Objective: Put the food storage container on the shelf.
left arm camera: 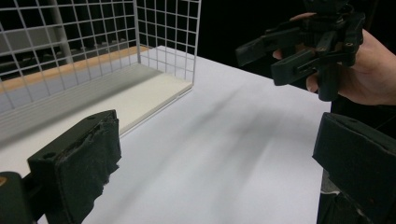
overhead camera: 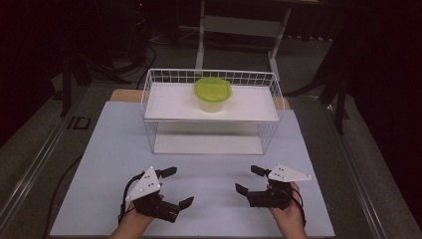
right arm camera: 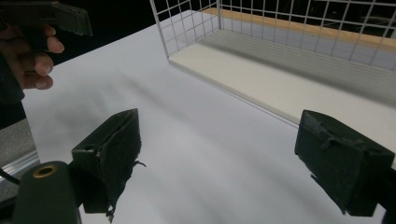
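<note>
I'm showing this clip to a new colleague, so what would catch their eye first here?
First, the lime-green lidded container on the top shelf of the white wire rack at the table's far side. Then the left tool and right tool, both open and empty, near the table's front edge.

Green-lidded container (overhead camera: pixel 212 93) in white grid-wire rack (overhead camera: pixel 149 99) (black grippers).

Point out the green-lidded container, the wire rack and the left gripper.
container (overhead camera: pixel 212 94), high view, on its green lid.
wire rack (overhead camera: pixel 149 82), high view, on its top left rim.
left gripper (overhead camera: pixel 178 186), high view, midway between its open jaws.
</note>
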Action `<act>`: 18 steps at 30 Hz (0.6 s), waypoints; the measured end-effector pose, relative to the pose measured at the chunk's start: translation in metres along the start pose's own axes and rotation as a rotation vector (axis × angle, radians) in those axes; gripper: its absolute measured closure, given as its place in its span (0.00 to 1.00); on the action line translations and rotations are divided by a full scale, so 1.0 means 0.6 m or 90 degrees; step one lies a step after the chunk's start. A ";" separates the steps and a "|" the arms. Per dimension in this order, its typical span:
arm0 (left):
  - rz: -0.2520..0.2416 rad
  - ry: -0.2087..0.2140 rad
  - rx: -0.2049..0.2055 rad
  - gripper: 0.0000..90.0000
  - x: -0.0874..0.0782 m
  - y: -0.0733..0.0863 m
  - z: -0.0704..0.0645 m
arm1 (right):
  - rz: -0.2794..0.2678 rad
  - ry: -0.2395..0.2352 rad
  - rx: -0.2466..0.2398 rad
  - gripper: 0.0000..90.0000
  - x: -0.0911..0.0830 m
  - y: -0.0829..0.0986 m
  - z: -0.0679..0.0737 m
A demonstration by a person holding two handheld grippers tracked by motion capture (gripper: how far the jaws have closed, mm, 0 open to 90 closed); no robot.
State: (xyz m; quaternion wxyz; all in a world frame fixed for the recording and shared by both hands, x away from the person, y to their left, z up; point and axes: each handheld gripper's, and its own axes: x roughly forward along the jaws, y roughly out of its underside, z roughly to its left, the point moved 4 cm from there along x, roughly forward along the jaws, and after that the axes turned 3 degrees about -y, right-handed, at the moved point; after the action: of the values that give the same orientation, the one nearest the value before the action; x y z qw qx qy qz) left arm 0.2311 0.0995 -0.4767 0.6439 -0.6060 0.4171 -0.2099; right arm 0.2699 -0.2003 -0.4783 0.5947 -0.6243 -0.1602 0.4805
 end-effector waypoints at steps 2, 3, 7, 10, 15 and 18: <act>0.001 -0.006 -0.006 0.02 -0.007 0.007 0.004 | -0.002 0.002 0.000 0.16 -0.004 0.008 -0.002; 0.003 -0.009 -0.010 0.02 -0.009 0.011 0.006 | -0.005 0.002 0.000 0.16 -0.006 0.011 -0.004; 0.003 -0.018 -0.015 0.02 -0.017 0.021 0.011 | -0.004 0.006 -0.006 0.16 -0.011 0.023 -0.010; -0.004 -0.021 -0.017 0.02 -0.018 0.024 0.013 | 0.004 0.014 -0.012 0.16 -0.012 0.029 -0.013; -0.006 -0.023 -0.020 0.02 -0.017 0.031 0.017 | 0.006 0.018 -0.028 0.16 -0.013 0.031 -0.015; -0.019 -0.029 -0.017 0.02 -0.021 0.029 0.020 | -0.001 0.019 -0.023 0.16 -0.015 0.032 -0.020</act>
State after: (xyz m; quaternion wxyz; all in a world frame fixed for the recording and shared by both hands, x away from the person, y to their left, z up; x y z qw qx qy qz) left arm 0.2293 0.1193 -0.4905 0.6420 -0.6252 0.3961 -0.2002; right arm 0.2677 -0.2191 -0.4939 0.5863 -0.6418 -0.1602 0.4676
